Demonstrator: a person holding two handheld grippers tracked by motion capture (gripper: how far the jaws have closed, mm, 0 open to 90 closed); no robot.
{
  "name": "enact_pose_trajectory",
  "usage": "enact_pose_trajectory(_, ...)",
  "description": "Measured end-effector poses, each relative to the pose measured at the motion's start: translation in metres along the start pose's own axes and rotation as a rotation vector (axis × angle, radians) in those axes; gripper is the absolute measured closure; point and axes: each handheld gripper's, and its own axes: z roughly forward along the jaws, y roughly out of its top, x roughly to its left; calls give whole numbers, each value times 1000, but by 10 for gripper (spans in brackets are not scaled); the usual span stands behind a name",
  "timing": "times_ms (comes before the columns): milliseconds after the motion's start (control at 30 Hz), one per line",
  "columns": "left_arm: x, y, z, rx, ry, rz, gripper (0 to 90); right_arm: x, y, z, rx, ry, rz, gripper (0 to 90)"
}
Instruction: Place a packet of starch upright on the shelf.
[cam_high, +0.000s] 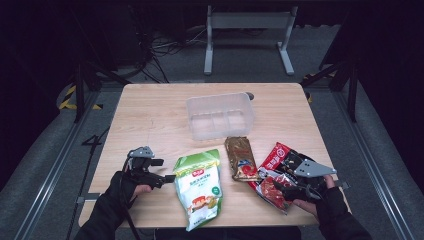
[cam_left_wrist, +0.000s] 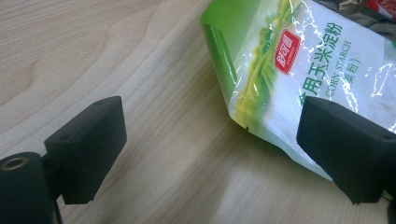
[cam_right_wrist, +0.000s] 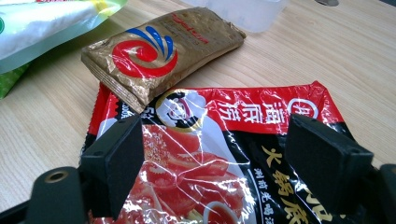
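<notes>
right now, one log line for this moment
left gripper: open, beside corn starch bag | right gripper: open over red packet | clear bin: empty

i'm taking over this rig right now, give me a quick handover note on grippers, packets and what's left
Left gripper: open, nothing held, beside the left edge of the green and white starch bag.
Right gripper: open, jaws over the red and black packet, not clamped on it.
Brown packet lies between the two, one end overlapping the red and black packet.
Clear plastic tub stands behind them with no packet inside.
Done: nothing picked up yet.
Left: probably all three packets go into the tub.
</notes>
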Motion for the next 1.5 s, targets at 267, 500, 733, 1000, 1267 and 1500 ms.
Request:
enact_pose_trajectory(267,-1,0,1,0,-16,6,81,5,3,1,-6,20,5,212)
enact_pose_trajectory(500,-3,4,8,10,-34,8,80,12,7,0,-28,48,8,270)
enact_pose_trajectory(733,-9,10,18,26,-50,31,78,35,20,0,-61,125,-9,290)
enact_pose_trajectory(1000,-12,13,27,51,-67,52,80,56,27,11,-49,213,-24,367)
enact_pose_trajectory(1267,-17,16,41,89,-90,82,130,83,37,29,-17,280,-44,465)
enact_pose_trajectory(1500,-22,18,44,96,-110,100,215,102,40,45,15,341,-48,489)
